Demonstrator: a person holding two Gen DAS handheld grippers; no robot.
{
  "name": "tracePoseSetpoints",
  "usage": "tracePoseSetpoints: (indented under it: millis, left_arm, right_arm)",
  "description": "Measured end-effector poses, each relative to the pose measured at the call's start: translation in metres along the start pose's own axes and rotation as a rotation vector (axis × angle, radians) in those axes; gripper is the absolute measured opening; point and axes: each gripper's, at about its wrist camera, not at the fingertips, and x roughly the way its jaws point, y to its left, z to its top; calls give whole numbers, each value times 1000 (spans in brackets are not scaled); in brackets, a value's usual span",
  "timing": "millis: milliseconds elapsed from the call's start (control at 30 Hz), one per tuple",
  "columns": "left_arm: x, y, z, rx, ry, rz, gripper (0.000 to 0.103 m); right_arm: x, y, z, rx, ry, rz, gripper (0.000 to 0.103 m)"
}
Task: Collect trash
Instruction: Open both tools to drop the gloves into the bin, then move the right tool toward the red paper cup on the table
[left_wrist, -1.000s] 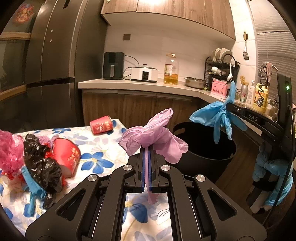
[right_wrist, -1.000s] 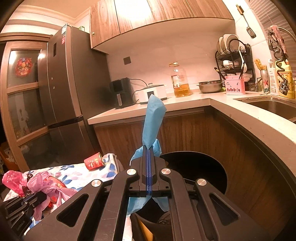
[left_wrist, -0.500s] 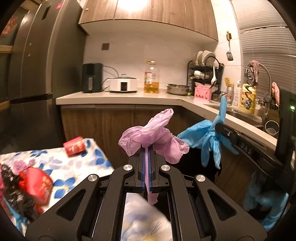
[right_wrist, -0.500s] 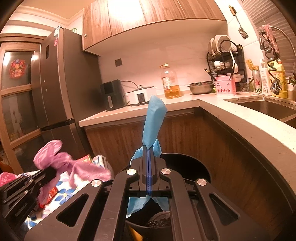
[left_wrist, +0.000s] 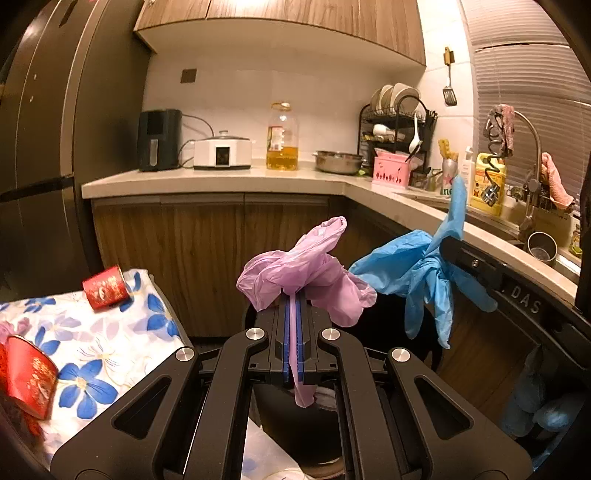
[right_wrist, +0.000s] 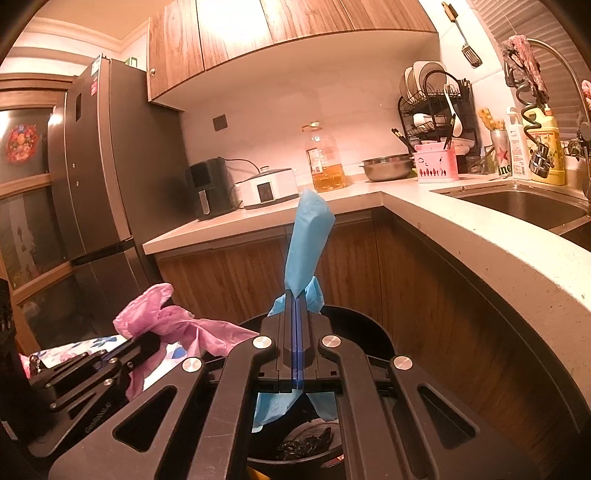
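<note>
Open bin (right_wrist: 373, 332) mouth, hemmed by counter (right_wrist: 480, 251)

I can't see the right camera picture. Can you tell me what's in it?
The right gripper has its fingers shut on a blue glove, held above a black trash bin with dark rubbish inside. To the left, the left gripper holds a pink glove near the bin's edge. Behind them are a kitchen counter, a sink and a fridge.
</note>
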Motion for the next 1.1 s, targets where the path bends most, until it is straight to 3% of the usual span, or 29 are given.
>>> tracePoseSetpoints:
  millis: [367, 533, 600, 667, 833, 967, 1100]
  left_arm:
    - [22, 4, -9, -24, 53, -14, 3]
    - [26, 3, -13, -14, 66, -27, 12]
    - [26, 2, -14, -6, 64, -25, 26]
    - [26, 2, -15, -13, 63, -30, 42]
    - [20, 8, -18, -26, 49, -1, 64]
    - [9, 19, -22, -51, 44, 52, 75]
    - [-11, 39, -28, -73, 29, 175, 80]
  right_arm:
    - [14, -4, -2, 8, 35, 10, 1]
    - [16, -7, -4, 15, 45, 8, 4]
    - [16, -8, -3, 18, 44, 6, 12]
    - [15, -10, -3, 26, 40, 9, 28]
    - [13, -11, -4, 29, 40, 2, 37]
    - [8, -8, -3, 32, 32, 7, 50]
    - [3, 1, -3, 14, 13, 15, 58]
